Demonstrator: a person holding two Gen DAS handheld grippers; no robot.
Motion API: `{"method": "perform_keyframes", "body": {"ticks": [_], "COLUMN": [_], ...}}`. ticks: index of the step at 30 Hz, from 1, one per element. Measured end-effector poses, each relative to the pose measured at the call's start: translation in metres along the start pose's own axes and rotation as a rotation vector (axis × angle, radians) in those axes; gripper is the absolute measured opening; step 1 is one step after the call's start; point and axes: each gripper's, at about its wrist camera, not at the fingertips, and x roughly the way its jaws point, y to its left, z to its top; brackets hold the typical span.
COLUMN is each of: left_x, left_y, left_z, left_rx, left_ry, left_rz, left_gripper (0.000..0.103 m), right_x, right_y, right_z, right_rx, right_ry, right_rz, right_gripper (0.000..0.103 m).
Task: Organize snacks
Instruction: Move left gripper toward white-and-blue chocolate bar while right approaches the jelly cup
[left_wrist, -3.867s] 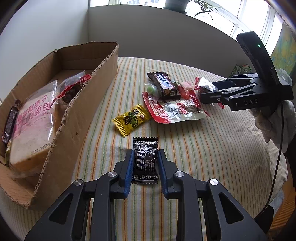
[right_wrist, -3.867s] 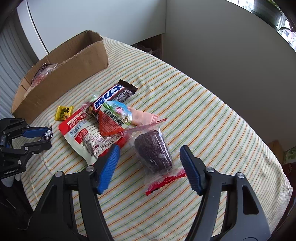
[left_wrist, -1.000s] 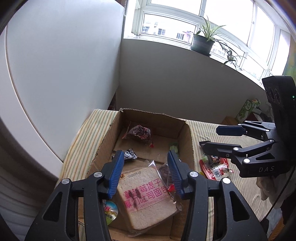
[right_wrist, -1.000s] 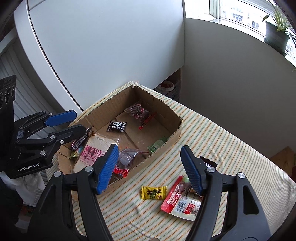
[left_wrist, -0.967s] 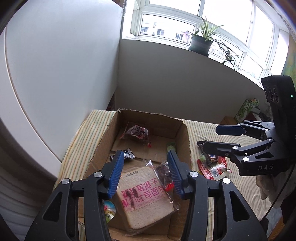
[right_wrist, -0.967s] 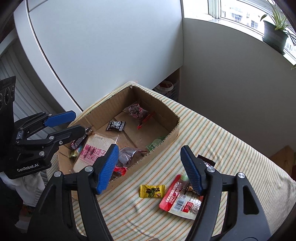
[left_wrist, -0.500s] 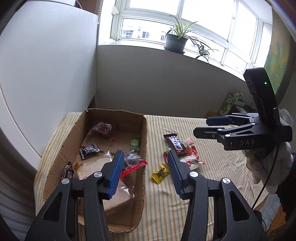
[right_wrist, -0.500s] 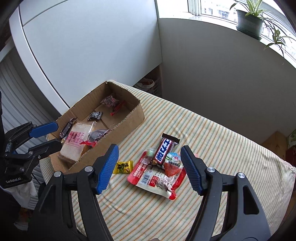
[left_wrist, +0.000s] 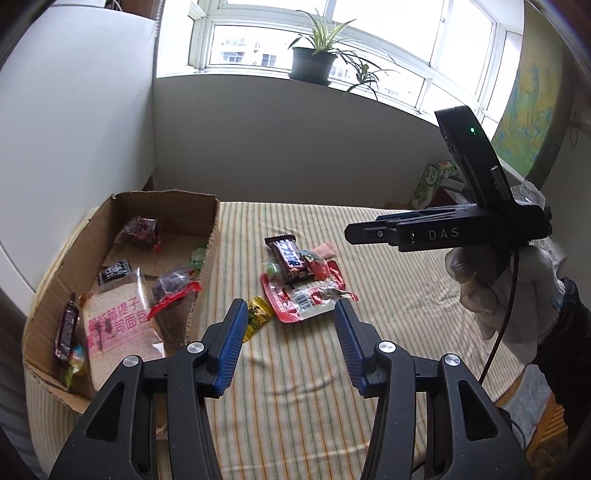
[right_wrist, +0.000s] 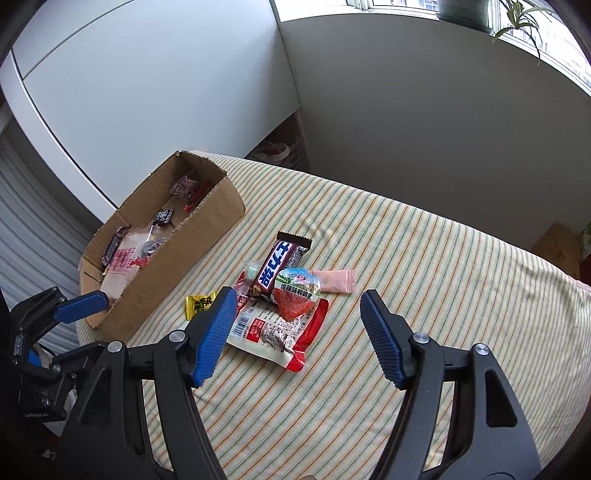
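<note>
A matt, rough-edged corrugated cardboard box sits on striped woven cloth, beside glossy plastic wrappers such as the chocolate bar, while the gripper pads look like ribbed blue rubbery plastic.

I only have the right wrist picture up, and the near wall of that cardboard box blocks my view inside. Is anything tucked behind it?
Observer: Yes. From the left wrist camera, a small green packet lies on the floor of the cardboard box, right against that wall.
Operator: And what is actually carrying the gripper I'm looking along? I can't see behind it.
Observer: A hand in a white glove holds the right gripper from underneath, and a thin black cable hangs down past the glove.
</note>
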Motion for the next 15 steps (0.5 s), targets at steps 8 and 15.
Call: {"method": "perform_keyframes", "body": {"ticks": [8,15], "left_x": [0.034,0.05], "left_y": [-0.011,-0.009], "left_z": [-0.008,-0.006], "left_rx": [-0.013,-0.04], "left_ry": [0.059,0.075], "left_rz": [-0.023,-0.018], "left_gripper": [0.047,0.047], "right_x": [0.029,0.051], "right_y": [-0.006,-0.013], "right_z": [0.003,0.013], "right_rx": [-0.012,-0.003], "right_ry": [0.069,0.093], "right_rz": [0.069,0.084], "right_gripper": [0.046,0.046]}}
